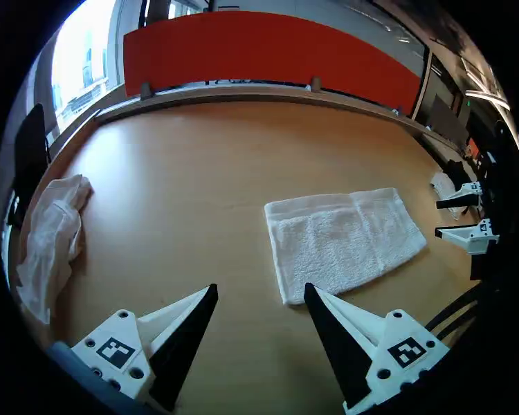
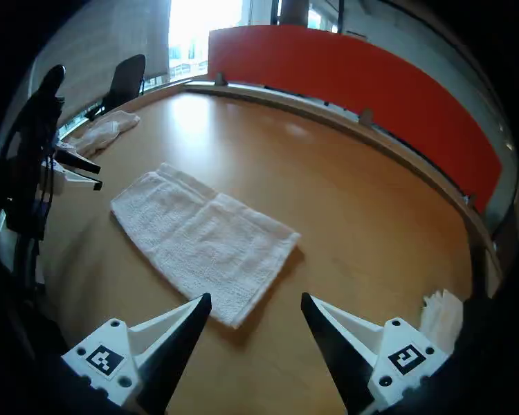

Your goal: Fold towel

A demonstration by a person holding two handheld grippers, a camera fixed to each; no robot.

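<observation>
I see my left gripper [image 1: 260,288] wide open and empty over the table [image 1: 211,159]. The folded white towel [image 1: 342,242] lies flat just ahead of its right finger. My right gripper [image 2: 255,297] is equally open and empty, with the towel just ahead, leftward. A crumpled cloth [image 1: 52,235] lies far to the left gripper's left.

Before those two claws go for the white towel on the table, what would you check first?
1. The left claw is open and empty: ok.
2. The right claw is open and empty: ok.
3. The towel lies flat on the table with nothing on top: ok.
4. A towel edge lies just ahead of each claw: ok.
5. The crumpled cloth lies well apart from the towel: ok.
6. The towel's layers line up underneath: cannot tell.
</observation>
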